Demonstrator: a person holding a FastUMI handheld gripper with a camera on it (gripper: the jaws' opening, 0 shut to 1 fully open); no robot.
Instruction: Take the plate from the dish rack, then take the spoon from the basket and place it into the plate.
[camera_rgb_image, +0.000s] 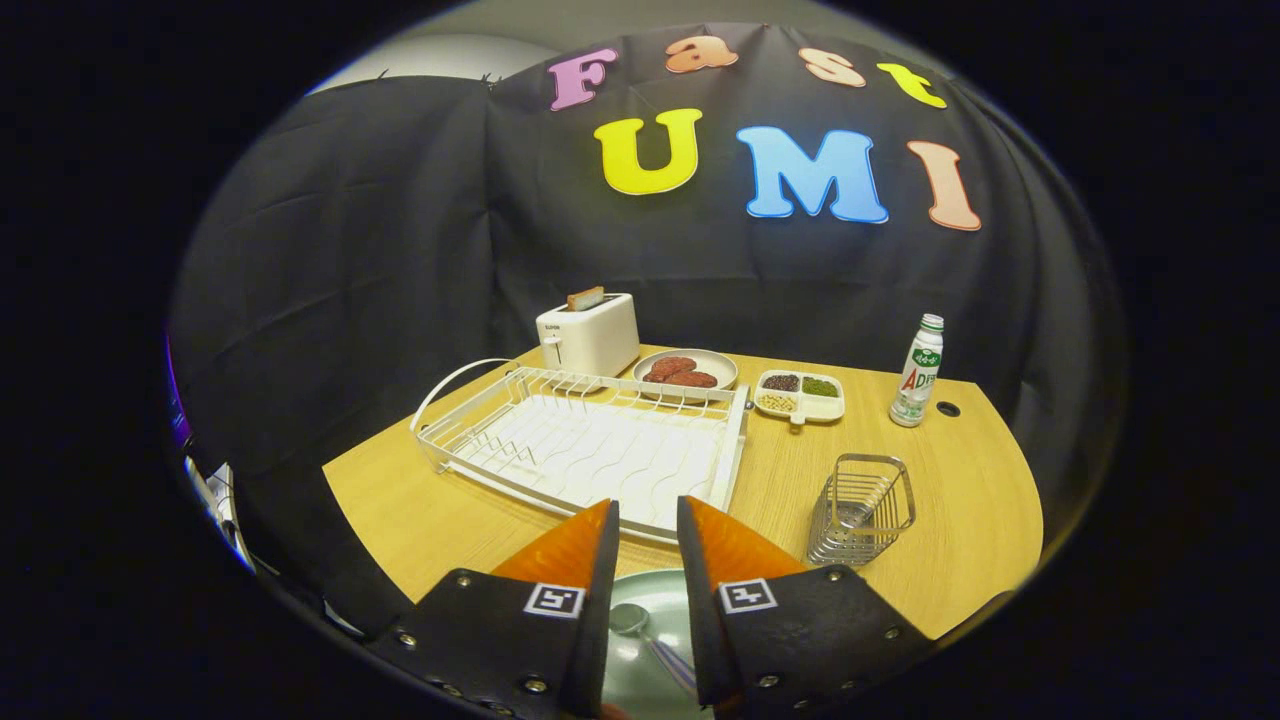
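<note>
I see the wooden table (480, 500) spread across the middle of the frame. At centre left sits the white dish rack (585, 445), bare of dishes, with a toaster (588, 333) behind it holding a slice of bread (585, 297). Right of the toaster, along the back, stand a dish of brown patties (685, 372), a sectioned tray (800, 396) of grains, and a bottle (918, 371). At centre right the wire basket (862, 508) stands near my gripper. At bottom centre my gripper (647, 525) hangs with its fingers a narrow gap apart, gripping nothing. Through that gap, low in the frame, I see the plate (650, 585) with the spoon (645, 630) lying in it.
</note>
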